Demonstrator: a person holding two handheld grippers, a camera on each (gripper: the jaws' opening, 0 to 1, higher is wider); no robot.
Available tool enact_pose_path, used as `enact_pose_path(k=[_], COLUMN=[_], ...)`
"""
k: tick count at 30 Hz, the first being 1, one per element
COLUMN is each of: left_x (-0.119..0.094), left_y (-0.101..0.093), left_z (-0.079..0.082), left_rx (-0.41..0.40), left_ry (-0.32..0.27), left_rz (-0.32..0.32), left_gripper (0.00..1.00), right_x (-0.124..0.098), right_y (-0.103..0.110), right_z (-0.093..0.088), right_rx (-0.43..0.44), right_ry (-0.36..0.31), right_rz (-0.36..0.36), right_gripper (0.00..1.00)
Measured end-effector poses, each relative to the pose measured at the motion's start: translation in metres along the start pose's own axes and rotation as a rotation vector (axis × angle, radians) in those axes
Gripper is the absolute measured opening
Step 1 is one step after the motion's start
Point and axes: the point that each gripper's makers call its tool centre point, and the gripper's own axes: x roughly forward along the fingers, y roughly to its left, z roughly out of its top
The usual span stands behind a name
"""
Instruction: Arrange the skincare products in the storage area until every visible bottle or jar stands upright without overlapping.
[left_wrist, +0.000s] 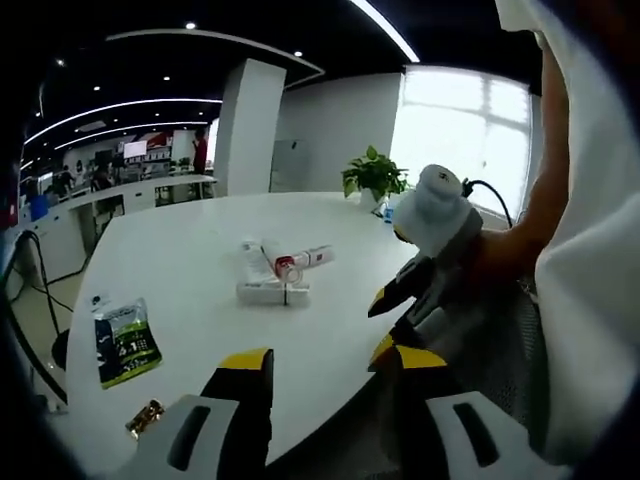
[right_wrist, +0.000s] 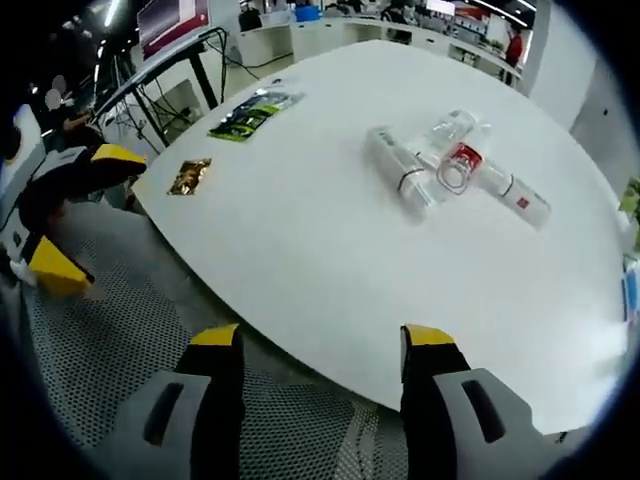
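Several skincare products lie in a small heap on the white round table (left_wrist: 190, 250): a clear tube with a dark band (right_wrist: 400, 170), a clear bottle with a red label (right_wrist: 458, 160) and a white tube with red print (right_wrist: 515, 195). In the left gripper view the same heap (left_wrist: 275, 272) lies mid-table, none of it upright. My left gripper (left_wrist: 328, 365) is open and empty, short of the table's near edge. My right gripper (right_wrist: 322, 340) is also open and empty, above the table edge. Each one comes into the other's view: the right gripper (left_wrist: 385, 322) and the left gripper (right_wrist: 85, 212).
A green packet (left_wrist: 125, 342) (right_wrist: 250, 113) and a small gold packet (left_wrist: 145, 418) (right_wrist: 188, 176) lie near the table's edge. A potted plant (left_wrist: 375, 178) stands at the far side. A mesh chair seat (right_wrist: 110, 350) is below the grippers. A person's arm and white sleeve (left_wrist: 585, 250) are at the right.
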Motion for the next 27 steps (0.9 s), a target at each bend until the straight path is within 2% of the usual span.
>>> enact_pose_path(k=[2,4,10,16,19,20,22,24,27], left_x=[-0.001,-0.001,-0.002,-0.003,-0.004,-0.004,-0.003,-0.003,-0.003], left_y=[0.0,0.001,0.004,0.005,0.006,0.006,0.007,0.007,0.008], left_z=[0.0,-0.002,-0.004,-0.007,-0.005,-0.004,-0.004,-0.006,-0.01], left_rx=[0.001,0.008,0.008,-0.021,-0.062,-0.074,-0.096,-0.109,-0.117], left_ry=[0.002,0.007,0.017,0.031,0.026,0.027,0.036,0.048,0.074], left_rz=[0.001,0.003,0.019,0.022,0.019,0.018,0.016,0.016,0.016], left_gripper=[0.48,0.48,0.48,0.48,0.48,0.48,0.48,0.48,0.48], right_x=[-0.003,-0.005,-0.001,0.004,0.015,0.017,0.027,0.039,0.049], right_y=[-0.013,-0.029,-0.064,-0.095,-0.113,-0.114,-0.112,-0.105,-0.102], right_z=[0.013,0.026,0.043,0.065,0.075,0.076,0.08,0.081,0.087], right_rx=[0.087,0.107,0.015,0.002,-0.006,-0.016,-0.104,-0.122,-0.16], right_ry=[-0.042,-0.083,-0.078,-0.09,-0.092,-0.09,-0.063,-0.036,-0.042], right_rz=[-0.014,-0.038,-0.094,-0.123,-0.122,-0.12,-0.093,-0.035,-0.018], right_gripper=[0.61,0.61,0.61,0.61,0.58,0.57,0.55,0.54,0.49])
